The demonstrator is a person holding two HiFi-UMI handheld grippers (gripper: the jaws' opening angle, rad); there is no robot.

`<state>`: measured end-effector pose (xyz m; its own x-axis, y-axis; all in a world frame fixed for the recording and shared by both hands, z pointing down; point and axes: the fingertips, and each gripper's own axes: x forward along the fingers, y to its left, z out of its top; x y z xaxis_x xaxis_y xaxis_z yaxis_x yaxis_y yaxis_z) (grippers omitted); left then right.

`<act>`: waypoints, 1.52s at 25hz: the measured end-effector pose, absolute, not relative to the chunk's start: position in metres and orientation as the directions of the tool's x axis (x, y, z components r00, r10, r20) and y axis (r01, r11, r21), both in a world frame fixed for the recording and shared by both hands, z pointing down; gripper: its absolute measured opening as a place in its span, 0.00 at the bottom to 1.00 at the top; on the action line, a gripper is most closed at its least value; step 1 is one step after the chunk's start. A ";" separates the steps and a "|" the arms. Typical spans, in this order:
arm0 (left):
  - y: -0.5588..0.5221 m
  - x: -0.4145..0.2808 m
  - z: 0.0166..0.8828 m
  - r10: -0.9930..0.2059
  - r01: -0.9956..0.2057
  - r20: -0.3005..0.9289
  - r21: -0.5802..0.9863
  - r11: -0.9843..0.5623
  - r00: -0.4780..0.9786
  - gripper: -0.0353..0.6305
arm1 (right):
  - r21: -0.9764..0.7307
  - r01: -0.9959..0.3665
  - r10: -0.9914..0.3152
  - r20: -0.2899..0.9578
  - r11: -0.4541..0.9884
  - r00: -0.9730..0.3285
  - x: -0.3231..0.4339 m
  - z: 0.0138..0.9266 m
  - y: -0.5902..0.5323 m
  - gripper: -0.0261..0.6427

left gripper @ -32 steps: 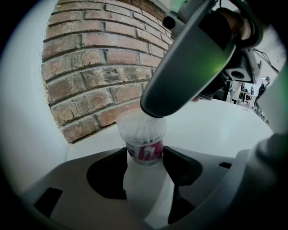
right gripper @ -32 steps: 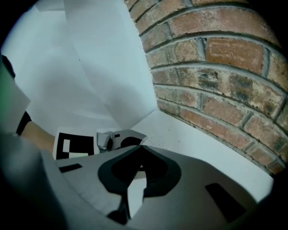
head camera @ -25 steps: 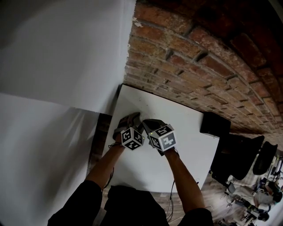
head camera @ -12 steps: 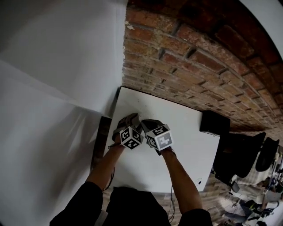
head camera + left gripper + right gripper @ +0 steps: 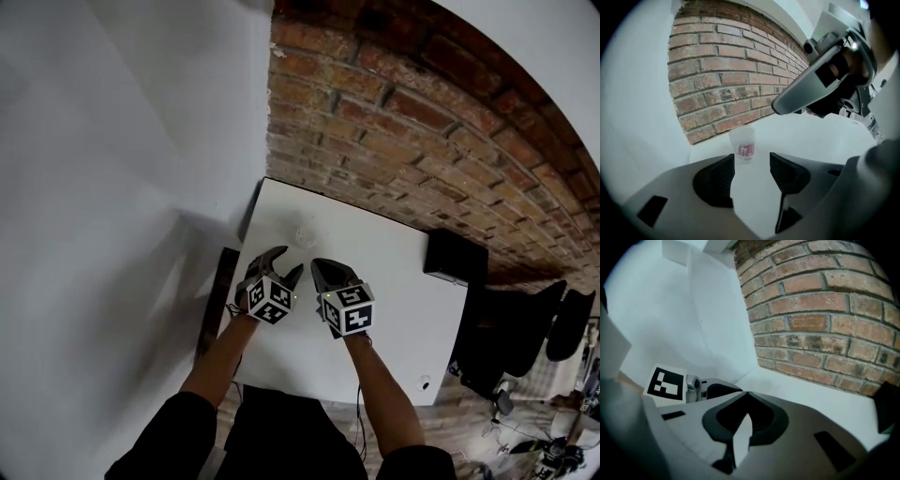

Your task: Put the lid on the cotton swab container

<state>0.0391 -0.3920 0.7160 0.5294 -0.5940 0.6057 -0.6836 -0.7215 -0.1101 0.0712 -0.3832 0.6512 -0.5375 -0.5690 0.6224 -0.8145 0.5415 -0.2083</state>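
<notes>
White plaster wall is filling the left of the head view, with a brick wall running behind the white table.

The left gripper is hovering above the near part of the table with its jaws spread. Its own view shows bare tabletop between the pads and nothing being pinched.

The cotton swab container, a pale translucent tub with a pink label, is standing upright on the table beyond those jaws, near the brick wall and apart from both grippers. In the left gripper view the container is showing a pale band at its top that reads as a seated lid, though it is too small to confirm.

The right gripper is hanging just beside the left one, its jaws pressed together on nothing, as its own view is confirming.

A black box is sitting at the table's right edge, well apart from the work.

Assessment: no loose lid is lying on the table or resting in either gripper, so the placement is judged likely complete. Only a check of the seating is remaining.
</notes>
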 end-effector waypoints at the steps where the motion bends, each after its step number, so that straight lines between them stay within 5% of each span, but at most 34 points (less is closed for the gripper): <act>1: -0.385 0.040 0.711 -0.597 -0.685 0.600 -0.108 -0.721 0.533 0.42 | -0.222 -0.814 -0.562 0.626 0.536 -0.540 0.073 0.651 -0.375 0.07; 12: -0.314 0.029 0.655 -0.690 -0.738 0.532 -0.166 -0.654 0.491 0.10 | -0.126 -0.834 -0.660 0.553 0.537 -0.508 0.094 0.620 -0.302 0.07; 19: -0.263 0.026 0.616 -0.718 -0.790 0.481 -0.082 -0.607 0.502 0.08 | -0.083 -0.840 -0.719 0.476 0.536 -0.506 0.112 0.583 -0.259 0.07; 38: -0.178 0.020 0.573 -0.749 -0.789 0.452 -0.143 -0.598 0.485 0.08 | -0.055 -0.836 -0.738 0.440 0.547 -0.512 0.130 0.561 -0.180 0.07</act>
